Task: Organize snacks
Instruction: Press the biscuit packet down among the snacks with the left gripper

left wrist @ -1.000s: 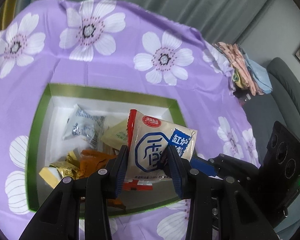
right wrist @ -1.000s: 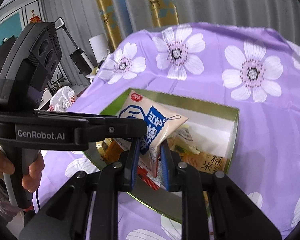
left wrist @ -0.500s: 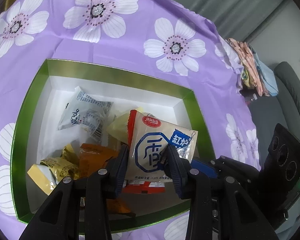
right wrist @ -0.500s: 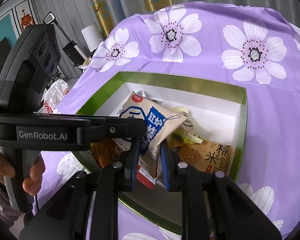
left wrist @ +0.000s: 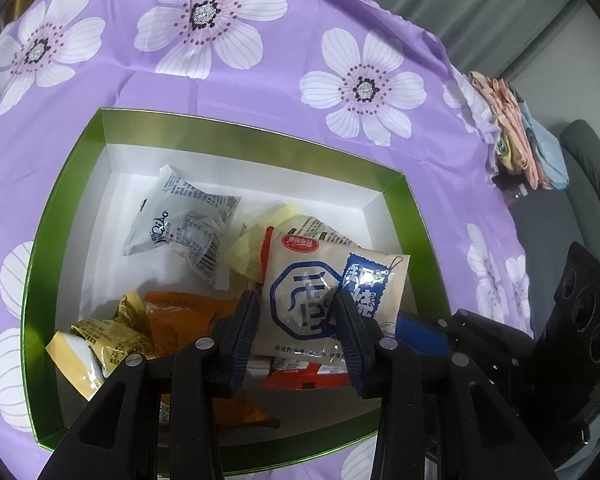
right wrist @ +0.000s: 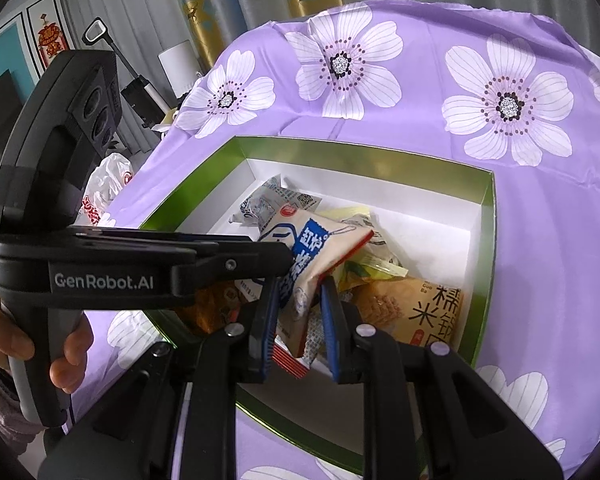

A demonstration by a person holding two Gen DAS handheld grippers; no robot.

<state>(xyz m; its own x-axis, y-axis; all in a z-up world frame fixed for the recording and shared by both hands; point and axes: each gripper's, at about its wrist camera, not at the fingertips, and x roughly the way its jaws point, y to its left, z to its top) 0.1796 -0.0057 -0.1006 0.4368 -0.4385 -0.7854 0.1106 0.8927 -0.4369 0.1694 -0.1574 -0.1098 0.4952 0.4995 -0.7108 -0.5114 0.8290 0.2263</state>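
Observation:
A beige snack packet with blue print and a red edge (left wrist: 320, 292) is held by both grippers over the green box (left wrist: 244, 136). My left gripper (left wrist: 296, 320) is shut on its wide face. My right gripper (right wrist: 298, 300) is shut on its lower edge, and the packet also shows in the right wrist view (right wrist: 320, 248). The box (right wrist: 486, 240) has a white inside and holds several snacks: a white packet (left wrist: 184, 232), a yellow one (left wrist: 252, 248), an orange one (left wrist: 180, 316), gold ones (left wrist: 108, 340) and a tan packet (right wrist: 416, 308).
The box sits on a purple cloth with white flowers (left wrist: 260, 72). Folded cloths (left wrist: 524, 148) lie at the table's far right edge. A hand (right wrist: 28, 352) holds the left gripper's handle. Curtains and a white bag (right wrist: 108, 184) stand beyond the table.
Both grippers have come down and forward with the packet, so it now hangs low inside the box. The right jaws stand a little wider apart than before.

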